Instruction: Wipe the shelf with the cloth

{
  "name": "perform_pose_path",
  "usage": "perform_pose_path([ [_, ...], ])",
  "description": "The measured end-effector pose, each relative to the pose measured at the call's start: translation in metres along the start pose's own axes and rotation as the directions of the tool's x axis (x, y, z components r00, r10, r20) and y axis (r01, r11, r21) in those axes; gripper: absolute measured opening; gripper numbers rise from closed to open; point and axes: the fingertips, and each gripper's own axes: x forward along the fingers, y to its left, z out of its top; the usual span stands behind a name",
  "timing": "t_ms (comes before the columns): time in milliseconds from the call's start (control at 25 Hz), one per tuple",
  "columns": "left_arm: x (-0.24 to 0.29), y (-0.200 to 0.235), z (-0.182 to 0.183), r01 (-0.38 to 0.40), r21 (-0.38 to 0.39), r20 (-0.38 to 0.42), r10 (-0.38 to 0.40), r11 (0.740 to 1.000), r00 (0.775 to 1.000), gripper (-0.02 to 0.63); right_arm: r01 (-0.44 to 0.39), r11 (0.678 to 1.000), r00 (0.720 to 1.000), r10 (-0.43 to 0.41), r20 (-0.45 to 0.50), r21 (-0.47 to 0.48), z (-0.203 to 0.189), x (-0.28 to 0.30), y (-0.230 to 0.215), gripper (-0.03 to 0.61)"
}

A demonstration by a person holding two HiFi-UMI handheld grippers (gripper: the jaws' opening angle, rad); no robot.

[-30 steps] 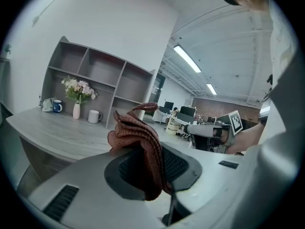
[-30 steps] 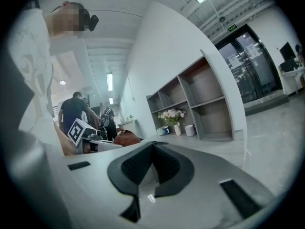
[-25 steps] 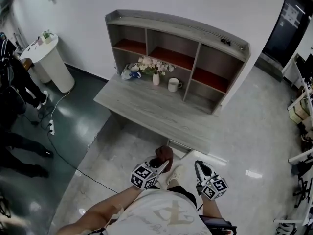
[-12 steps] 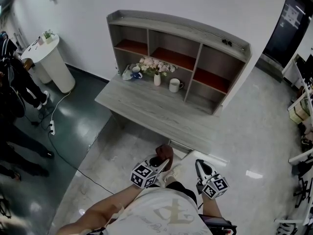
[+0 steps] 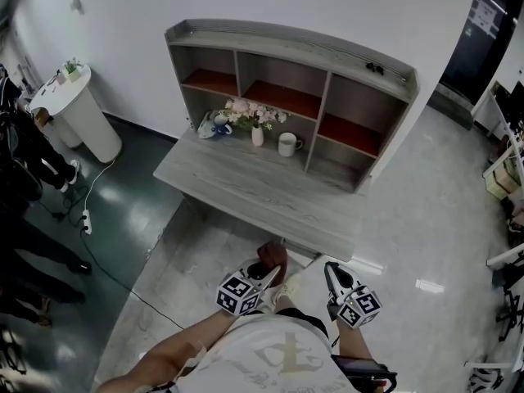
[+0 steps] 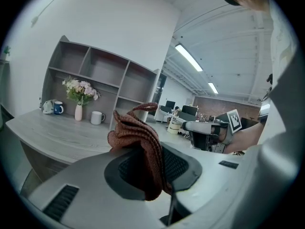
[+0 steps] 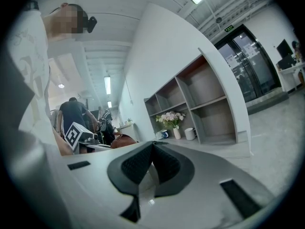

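**Cloth held in left gripper, shelf ahead.**
Left gripper (image 6: 152, 168) jaws clamp the brown cloth (image 6: 138, 142); right gripper (image 7: 152, 163) jaws meet on nothing. The shelf (image 5: 286, 43) stands well apart, straight ahead, its long axis running left to right.

The front of the counter (image 5: 246, 188) is broad and bare. At its back, a blue mug (image 5: 221, 124), a vase of flowers (image 5: 257, 131) and a white mug (image 5: 287, 143) crowd the left and middle lower bays of the shelf (image 5: 327, 51). Its upper bays and lower right bay stand open.
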Motion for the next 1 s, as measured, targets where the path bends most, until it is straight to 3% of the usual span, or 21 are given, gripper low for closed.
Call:
perform_pose_path([
  [1000,0.114,0.062,0.066,0.039,0.035,-0.034,-0.038,0.999,0.999,0.086,0.035,0.999,0.999,-0.035,0.018,0.019,0.048,0.073,-0.113,0.005],
])
